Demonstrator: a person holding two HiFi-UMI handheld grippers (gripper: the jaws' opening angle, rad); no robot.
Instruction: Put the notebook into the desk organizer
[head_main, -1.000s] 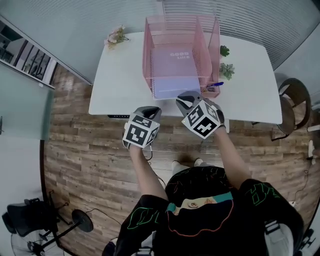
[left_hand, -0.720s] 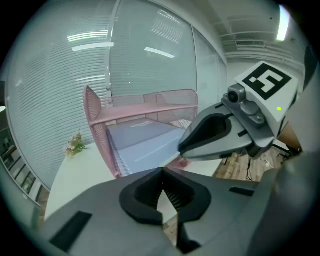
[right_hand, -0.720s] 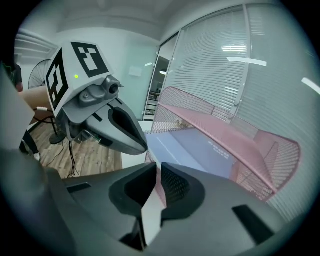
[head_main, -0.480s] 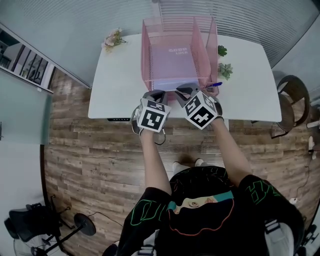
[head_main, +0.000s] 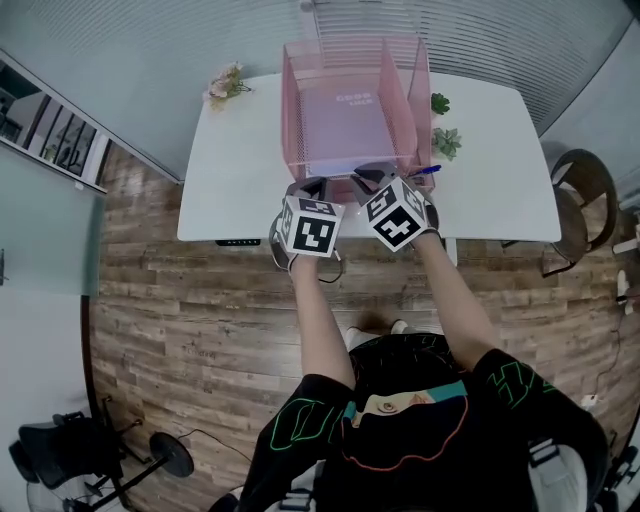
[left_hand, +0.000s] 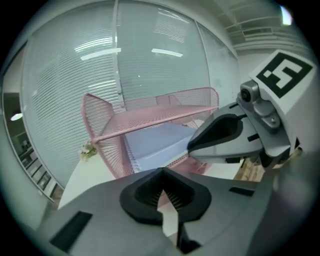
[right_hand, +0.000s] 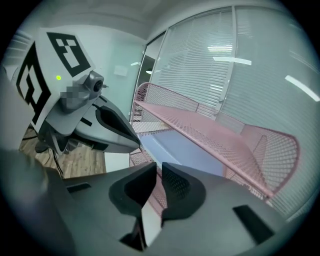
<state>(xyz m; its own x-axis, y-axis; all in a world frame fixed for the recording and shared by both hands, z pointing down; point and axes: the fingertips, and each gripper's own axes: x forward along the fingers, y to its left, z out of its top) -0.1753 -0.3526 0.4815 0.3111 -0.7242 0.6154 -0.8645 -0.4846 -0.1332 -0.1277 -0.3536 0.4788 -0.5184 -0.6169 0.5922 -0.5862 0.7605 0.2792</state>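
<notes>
notebook (head_main: 345, 125) in desk organizer (head_main: 292, 120), just ahead | left hand-held gripper (left_hand: 161, 174) together | right hand-held gripper (right_hand: 159, 169) slightly apart

Only 1 bit of print shows: small white letters near the top of the notebook (head_main: 345, 128), inside the pink organizer (head_main: 291, 120). Too small & blurry to read for sure. The cube (head_main: 310, 226) on the left gripper (head_main: 316, 188) & the cube (head_main: 398, 215) on the right gripper (head_main: 370, 176) carry black & white square signs.
</notes>
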